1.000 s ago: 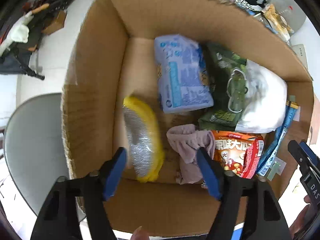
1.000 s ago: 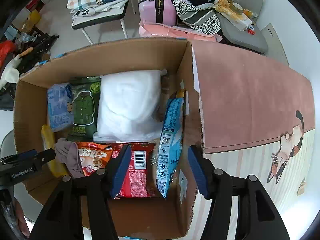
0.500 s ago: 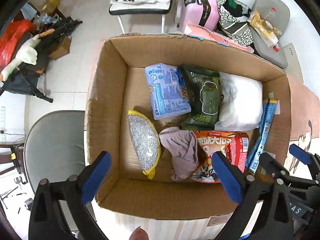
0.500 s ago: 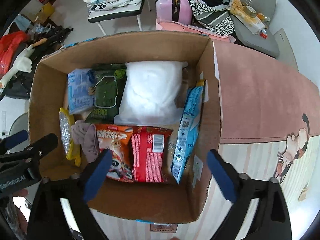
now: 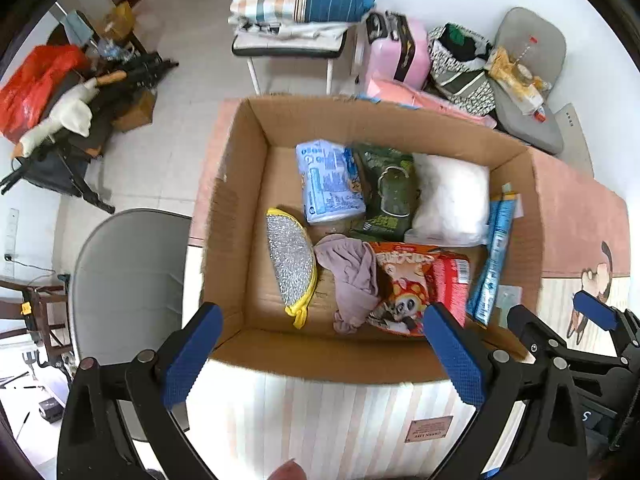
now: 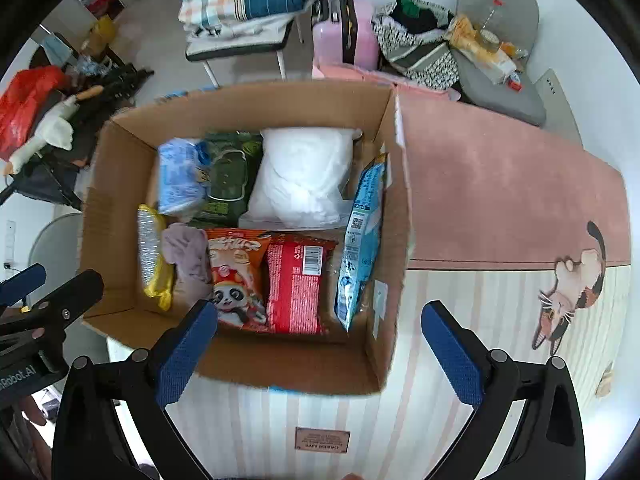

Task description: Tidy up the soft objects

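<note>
Both hand-held grippers, left (image 5: 320, 356) and right (image 6: 318, 354), higher above the cardboard box (image 5: 236, 216) than before; jaws just opened wide, nothing between them.

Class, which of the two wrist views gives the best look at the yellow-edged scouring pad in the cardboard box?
The left wrist view: the scouring pad lies with its whole silver face and yellow edge visible. In the right wrist view the scouring pad appears narrow and foreshortened near the box's left wall.
</note>
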Motion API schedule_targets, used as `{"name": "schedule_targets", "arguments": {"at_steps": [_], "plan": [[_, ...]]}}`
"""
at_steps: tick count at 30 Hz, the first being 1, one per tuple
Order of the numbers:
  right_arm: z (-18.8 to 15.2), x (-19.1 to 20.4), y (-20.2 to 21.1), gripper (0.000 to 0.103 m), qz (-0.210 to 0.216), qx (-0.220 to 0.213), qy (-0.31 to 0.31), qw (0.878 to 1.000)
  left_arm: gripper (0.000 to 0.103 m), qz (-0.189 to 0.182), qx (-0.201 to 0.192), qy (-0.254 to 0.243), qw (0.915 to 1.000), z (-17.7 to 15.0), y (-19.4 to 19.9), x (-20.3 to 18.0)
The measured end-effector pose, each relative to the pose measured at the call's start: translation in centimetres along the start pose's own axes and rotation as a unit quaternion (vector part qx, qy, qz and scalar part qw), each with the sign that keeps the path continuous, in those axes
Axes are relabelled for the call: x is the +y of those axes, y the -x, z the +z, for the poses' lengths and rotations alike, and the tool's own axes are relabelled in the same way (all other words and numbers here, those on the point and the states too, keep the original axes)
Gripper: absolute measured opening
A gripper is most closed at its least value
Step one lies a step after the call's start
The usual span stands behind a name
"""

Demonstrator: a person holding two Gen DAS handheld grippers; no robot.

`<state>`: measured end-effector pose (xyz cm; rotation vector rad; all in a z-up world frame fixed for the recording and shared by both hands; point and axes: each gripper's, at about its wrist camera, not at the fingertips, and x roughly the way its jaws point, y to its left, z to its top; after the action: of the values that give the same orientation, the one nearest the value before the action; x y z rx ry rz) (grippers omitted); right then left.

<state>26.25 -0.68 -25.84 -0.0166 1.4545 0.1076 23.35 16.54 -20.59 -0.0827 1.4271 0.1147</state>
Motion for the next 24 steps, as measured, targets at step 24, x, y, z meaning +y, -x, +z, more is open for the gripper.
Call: {"name": "schedule_targets", "arguments": {"at_steps": [24], "plan": [[-14.0,-1.5,24.7,0.103,0.01,-0.215,0.004,0.977,0.103,-0.016,-0.176,-0.03,0.9838,-11.8,20.7,-2.3]]}}
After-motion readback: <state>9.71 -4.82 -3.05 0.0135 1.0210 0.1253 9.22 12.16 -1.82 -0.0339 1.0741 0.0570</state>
